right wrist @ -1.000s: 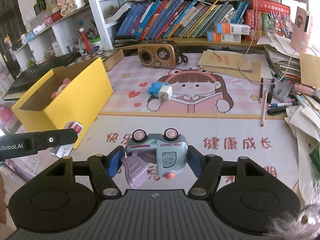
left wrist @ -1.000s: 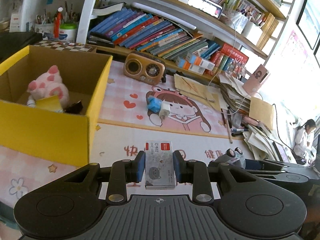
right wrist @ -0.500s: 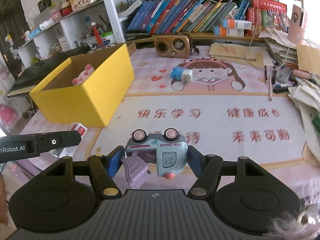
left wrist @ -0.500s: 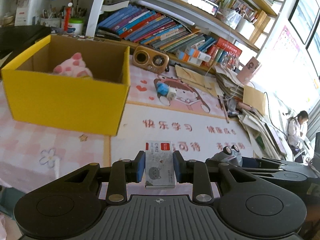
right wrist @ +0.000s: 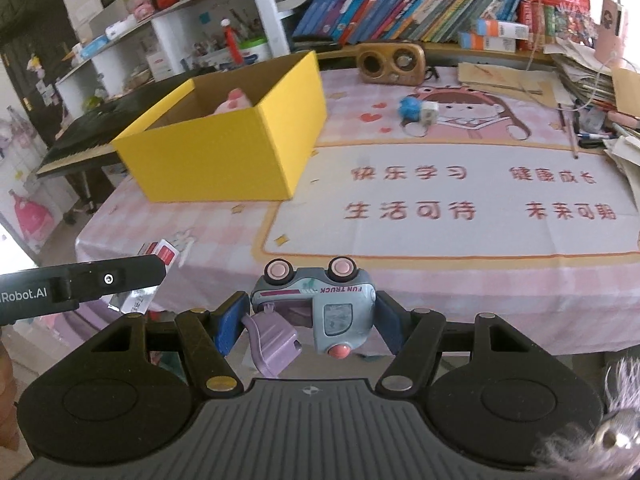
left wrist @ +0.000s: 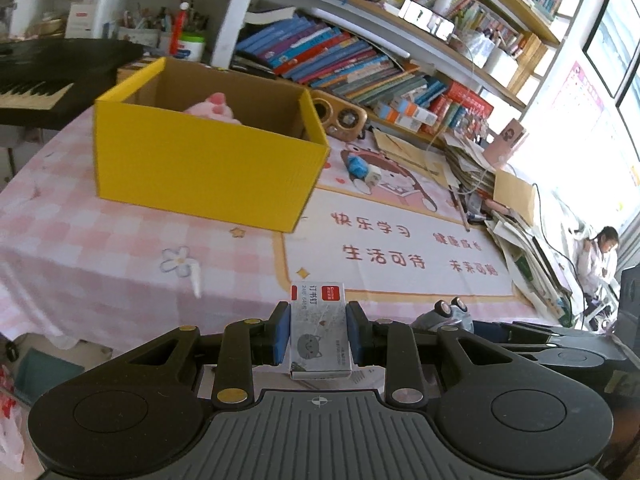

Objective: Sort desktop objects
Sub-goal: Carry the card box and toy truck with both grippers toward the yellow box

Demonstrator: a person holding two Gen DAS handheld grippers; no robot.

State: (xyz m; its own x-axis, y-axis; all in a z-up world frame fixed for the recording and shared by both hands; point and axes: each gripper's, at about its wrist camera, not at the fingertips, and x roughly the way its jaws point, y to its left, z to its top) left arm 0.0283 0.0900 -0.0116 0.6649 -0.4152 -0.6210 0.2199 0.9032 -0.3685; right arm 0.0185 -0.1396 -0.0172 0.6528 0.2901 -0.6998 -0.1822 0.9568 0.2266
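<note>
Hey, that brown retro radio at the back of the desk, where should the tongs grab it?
Judging by its shape, grip the radio across its shallow depth, front face to back, coming from above. It stands upright and long side to side, so end-to-end looks too wide.

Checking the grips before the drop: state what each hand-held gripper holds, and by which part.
Left hand-held gripper clamps a small staple box by its two long sides. Right hand-held gripper clamps a toy truck, lying on its side, by its front and rear ends.
</note>
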